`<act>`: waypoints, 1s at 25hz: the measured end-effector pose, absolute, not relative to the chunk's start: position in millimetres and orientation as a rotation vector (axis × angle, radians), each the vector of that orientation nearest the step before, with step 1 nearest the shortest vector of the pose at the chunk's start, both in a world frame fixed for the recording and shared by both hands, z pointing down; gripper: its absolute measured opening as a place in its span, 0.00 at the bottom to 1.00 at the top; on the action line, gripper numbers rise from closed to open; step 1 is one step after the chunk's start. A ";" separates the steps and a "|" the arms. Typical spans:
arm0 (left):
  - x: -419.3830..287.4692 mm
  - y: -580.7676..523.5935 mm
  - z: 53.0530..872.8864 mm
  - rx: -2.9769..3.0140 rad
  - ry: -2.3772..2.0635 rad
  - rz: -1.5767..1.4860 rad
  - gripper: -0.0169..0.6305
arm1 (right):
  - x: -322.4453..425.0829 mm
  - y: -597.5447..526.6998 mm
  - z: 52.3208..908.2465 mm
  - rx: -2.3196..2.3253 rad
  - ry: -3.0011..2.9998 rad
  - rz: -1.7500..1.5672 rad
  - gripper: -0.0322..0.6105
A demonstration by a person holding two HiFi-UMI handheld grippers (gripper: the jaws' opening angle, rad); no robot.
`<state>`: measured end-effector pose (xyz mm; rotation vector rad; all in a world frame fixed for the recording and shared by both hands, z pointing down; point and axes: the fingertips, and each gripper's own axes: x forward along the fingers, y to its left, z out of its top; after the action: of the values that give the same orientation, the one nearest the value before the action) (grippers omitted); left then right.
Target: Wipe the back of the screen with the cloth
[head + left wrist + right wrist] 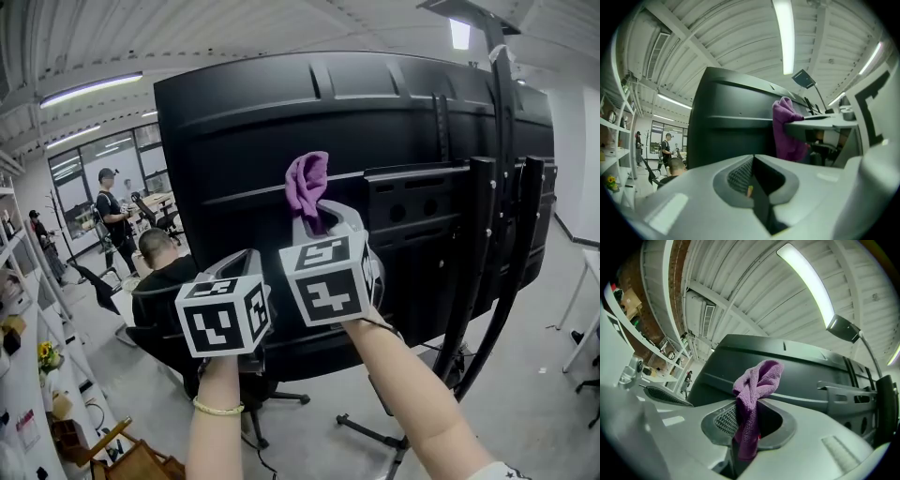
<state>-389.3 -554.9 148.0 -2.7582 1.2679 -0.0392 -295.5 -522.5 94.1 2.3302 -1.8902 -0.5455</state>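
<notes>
Jaws of your right gripper [322, 214] pinch the cloth [307, 186] near the screen [234, 131] back, your left gripper [236, 265] is closed and empty, and the wiping seems mostly ahead.

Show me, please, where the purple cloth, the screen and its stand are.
purple cloth [307, 183]: head view, its bunched upper part.
screen [244, 141]: head view, bare upper left of its black back.
stand [476, 244]: head view, its left upright bar.

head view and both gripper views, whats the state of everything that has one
right gripper: shut on the purple terry cloth
purple terry cloth: bunched, sticking up out of the jaws
left gripper: shut, empty
large black screen: upright on its stand, back towards the grippers
long ceiling light: on
</notes>
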 end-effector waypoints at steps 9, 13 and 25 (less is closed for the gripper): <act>-491.2 -578.1 128.4 -2.628 1.511 0.013 0.04 | -411.3 -563.4 90.1 2.072 -2.104 -0.660 0.16; -518.0 -584.5 124.9 -2.606 1.586 0.041 0.04 | -457.3 -568.8 85.7 1.952 -2.199 -0.693 0.16; -403.2 -544.8 17.2 -2.694 1.226 0.133 0.04 | -319.4 -507.2 -35.9 2.182 -2.048 -0.771 0.16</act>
<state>-403.2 -544.8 17.2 -2.6942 1.2256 0.1325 -319.4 -507.2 -35.9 2.1818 -2.0475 -0.7708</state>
